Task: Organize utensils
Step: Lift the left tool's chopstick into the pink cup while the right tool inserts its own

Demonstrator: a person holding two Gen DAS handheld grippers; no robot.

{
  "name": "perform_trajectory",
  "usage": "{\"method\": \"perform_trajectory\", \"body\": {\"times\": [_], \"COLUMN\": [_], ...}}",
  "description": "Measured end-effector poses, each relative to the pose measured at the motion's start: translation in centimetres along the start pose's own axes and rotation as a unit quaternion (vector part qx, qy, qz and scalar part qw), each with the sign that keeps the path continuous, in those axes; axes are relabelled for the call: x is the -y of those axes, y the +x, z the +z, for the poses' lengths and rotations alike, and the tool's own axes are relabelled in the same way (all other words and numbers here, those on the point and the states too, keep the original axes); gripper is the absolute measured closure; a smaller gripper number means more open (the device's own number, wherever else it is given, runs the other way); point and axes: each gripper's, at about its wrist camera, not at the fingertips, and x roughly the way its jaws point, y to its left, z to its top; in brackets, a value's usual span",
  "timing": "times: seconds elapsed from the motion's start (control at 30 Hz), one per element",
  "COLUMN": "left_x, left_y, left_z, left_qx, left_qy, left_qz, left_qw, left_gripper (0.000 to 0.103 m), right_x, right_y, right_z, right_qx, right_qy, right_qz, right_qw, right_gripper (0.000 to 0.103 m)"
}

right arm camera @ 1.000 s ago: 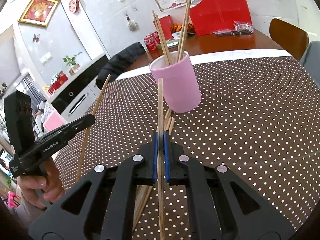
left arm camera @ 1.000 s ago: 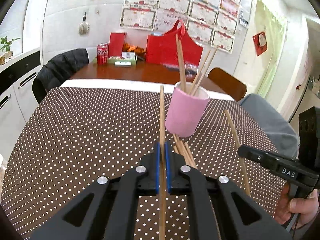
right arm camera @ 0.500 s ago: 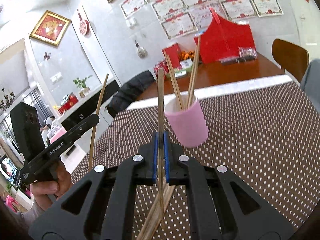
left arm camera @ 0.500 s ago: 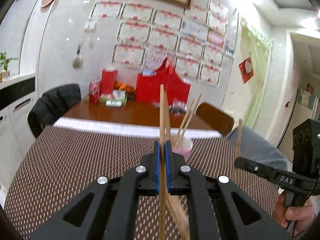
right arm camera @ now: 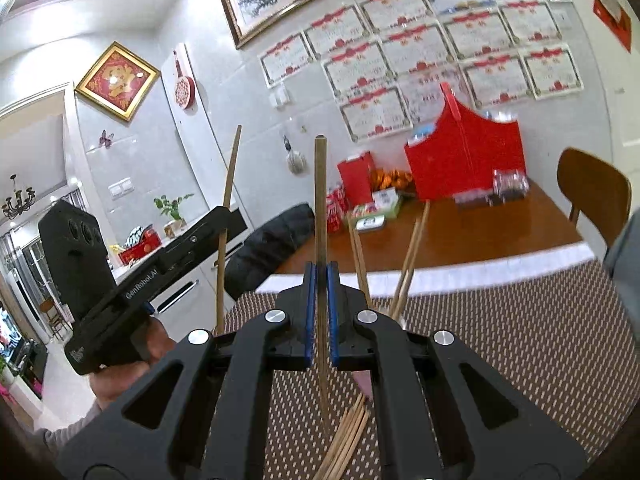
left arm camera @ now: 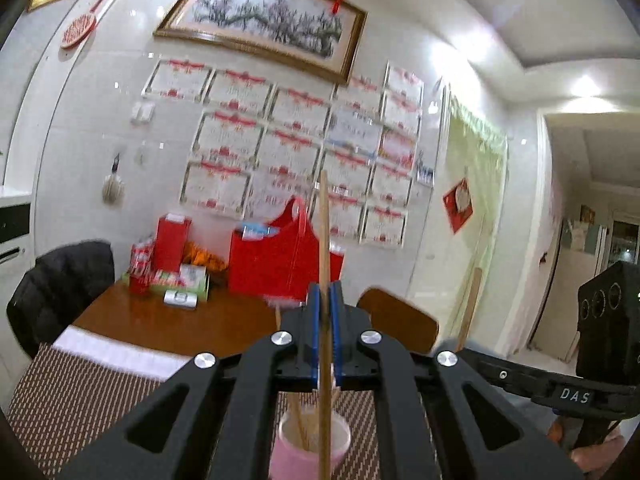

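While my left gripper [left arm camera: 324,336] clamps one chopstick [left arm camera: 323,240] upright over the pink cup [left arm camera: 308,454], my right gripper [right arm camera: 318,312] pinches another stick [right arm camera: 320,208] above the dotted table [right arm camera: 520,340]. Only the left view looks down into the cup; only the right shows loose sticks [right arm camera: 346,436] lying on the cloth.

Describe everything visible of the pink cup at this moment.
The pink cup is a round, open-topped holder with a pale inside and matte pink wall, standing upright on the dotted tablecloth. Several wooden chopsticks lean inside it. The left gripper holds a chopstick upright right above its mouth; whether the tip is inside is unclear. In the right wrist view the gripper hides most of the cup.
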Motion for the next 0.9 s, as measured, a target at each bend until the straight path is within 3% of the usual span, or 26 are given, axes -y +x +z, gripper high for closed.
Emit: {"method": "perform_trajectory", "body": {"times": [0.2, 0.47, 0.6, 0.9], "left_x": [0.8, -0.4, -1.3, -2.8], "left_y": [3.3, 8.6, 10.6, 12.2], "left_z": [1.3, -1.2, -3.5, -8.6], "left_qx": [0.046, 0.035, 0.016, -0.031], "left_qy": [0.004, -0.015, -0.021, -0.027], "left_qz": [-0.019, -0.021, -0.012, 0.016], "left_qw": [0.9987, 0.9991, 0.9996, 0.999], "left_gripper": [0.098, 0.098, 0.098, 0.097], "right_x": [0.1, 1.7, 3.1, 5.5], "right_y": [0.8, 3.8, 5.8, 10.3], "right_z": [4.9, 7.6, 7.0, 2.3], "right_qx": [0.03, 0.029, 0.014, -0.053], "right_qy": [-0.021, -0.035, -0.033, -0.019], "right_qz": [-0.004, -0.018, -0.025, -0.042], "right_qw": [0.999, 0.999, 0.999, 0.998], "right_gripper": [0.097, 0.097, 0.097, 0.097]}}
